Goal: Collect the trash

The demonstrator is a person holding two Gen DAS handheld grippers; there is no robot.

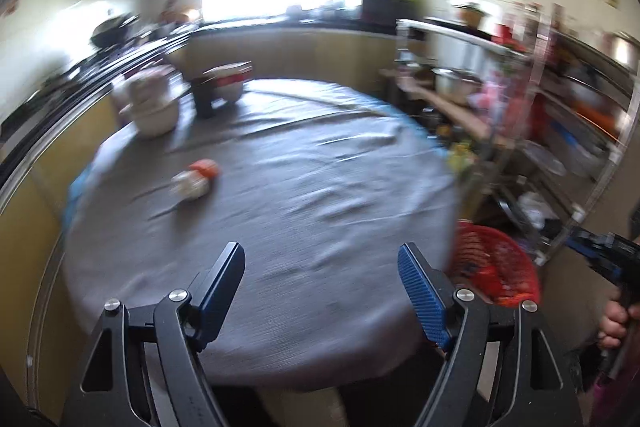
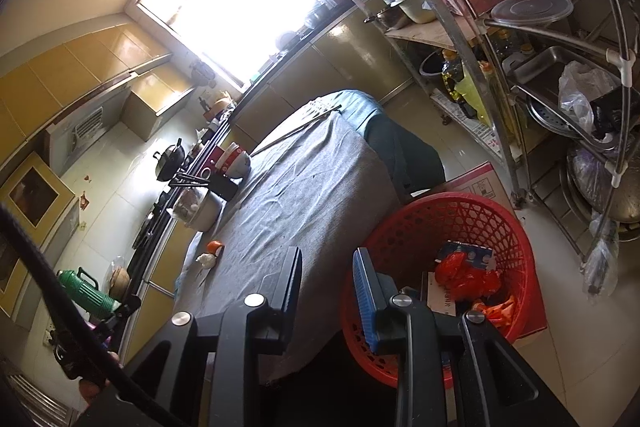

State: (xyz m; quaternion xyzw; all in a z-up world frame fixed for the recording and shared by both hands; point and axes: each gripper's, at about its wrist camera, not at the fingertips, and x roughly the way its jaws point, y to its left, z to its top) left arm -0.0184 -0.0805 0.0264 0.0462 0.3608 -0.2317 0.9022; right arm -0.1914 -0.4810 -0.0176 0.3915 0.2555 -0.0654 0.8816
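counter cloth [image 2: 304, 183]: grey, wrinkled
bowls [image 2: 234, 159]: stacked, red and white, at the far edge
rice cooker [image 2: 198, 209]: near the bowls
metal rack [image 2: 532, 39]: holds pots and containers
window [image 2: 228, 11]: very bright

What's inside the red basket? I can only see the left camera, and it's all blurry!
Observer: The red basket holds a crumpled red wrapper and a blue-and-white carton.
Operator: Is my other gripper carrying anything?
Observer: No. The right gripper has nothing between its fingers.
Operator: What's behind the basket?
Observer: A cardboard box stands on the floor, right against its far side.
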